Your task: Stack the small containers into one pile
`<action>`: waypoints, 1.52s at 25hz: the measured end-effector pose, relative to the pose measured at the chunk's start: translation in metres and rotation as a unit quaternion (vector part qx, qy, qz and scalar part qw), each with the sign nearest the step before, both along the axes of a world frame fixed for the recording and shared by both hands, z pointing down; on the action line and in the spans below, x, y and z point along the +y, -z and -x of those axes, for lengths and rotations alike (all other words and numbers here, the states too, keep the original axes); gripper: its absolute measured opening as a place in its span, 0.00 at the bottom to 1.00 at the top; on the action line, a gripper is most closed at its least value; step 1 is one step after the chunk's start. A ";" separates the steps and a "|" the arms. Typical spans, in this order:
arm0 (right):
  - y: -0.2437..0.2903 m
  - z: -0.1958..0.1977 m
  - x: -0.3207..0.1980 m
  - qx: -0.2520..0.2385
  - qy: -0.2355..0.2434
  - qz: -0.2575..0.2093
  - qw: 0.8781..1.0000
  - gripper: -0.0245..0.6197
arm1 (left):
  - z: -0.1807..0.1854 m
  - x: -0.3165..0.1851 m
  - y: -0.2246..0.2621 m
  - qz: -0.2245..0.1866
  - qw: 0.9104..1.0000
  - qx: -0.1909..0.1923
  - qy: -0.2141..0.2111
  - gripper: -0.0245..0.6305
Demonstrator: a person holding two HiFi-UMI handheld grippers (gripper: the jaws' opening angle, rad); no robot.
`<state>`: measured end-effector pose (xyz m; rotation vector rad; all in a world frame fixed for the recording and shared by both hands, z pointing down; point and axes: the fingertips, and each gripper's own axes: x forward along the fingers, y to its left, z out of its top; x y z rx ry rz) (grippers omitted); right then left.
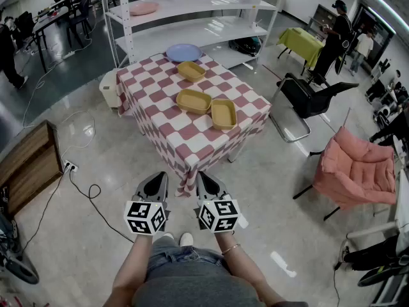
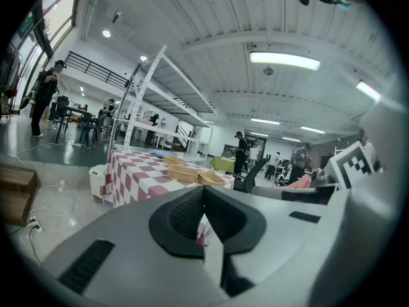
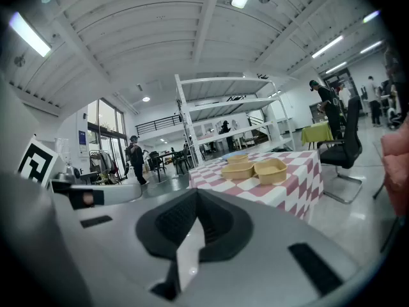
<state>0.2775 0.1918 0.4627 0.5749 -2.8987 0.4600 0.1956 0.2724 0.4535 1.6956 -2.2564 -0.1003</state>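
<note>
Status of task items: three shallow tan rectangular containers lie unstacked, open side up, on the red-and-white chequered counter (image 1: 160, 110). The far container (image 1: 191, 71) sits alone toward the counter's back edge, well apart from the other two. The middle container (image 1: 193, 101) and the right container (image 1: 223, 114) lie just beside each other nearer the centre, with the right one turned at an angle to its neighbour. Whether their rims touch cannot be told. A round blue plate (image 1: 183, 52) rests at the far edge, just beyond the far container.

The left tool (image 1: 158, 181) has its jaws pressed together with nothing between them. The right tool (image 1: 204, 181) is likewise closed and empty. Both are held side by side over the pale polished floor (image 1: 268, 190), short of the counter's near corner and pointing toward it. Neither touches a container.
</note>
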 end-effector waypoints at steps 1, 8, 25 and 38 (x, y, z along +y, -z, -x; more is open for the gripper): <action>-0.001 0.000 -0.001 0.001 0.000 0.000 1.000 0.05 | 0.001 0.000 0.000 -0.002 1.000 0.002 0.002 0.06; -0.004 0.002 -0.005 -0.007 -0.005 0.006 1.000 0.05 | 0.007 -0.002 -0.005 -0.003 1.000 0.010 0.009 0.06; -0.022 0.006 -0.014 0.016 0.000 0.041 0.999 0.05 | 0.016 -0.006 -0.010 0.016 0.999 0.011 0.025 0.06; -0.016 0.042 -0.038 0.008 0.008 0.039 0.999 0.05 | 0.054 -0.026 -0.009 0.025 0.999 0.004 0.040 0.06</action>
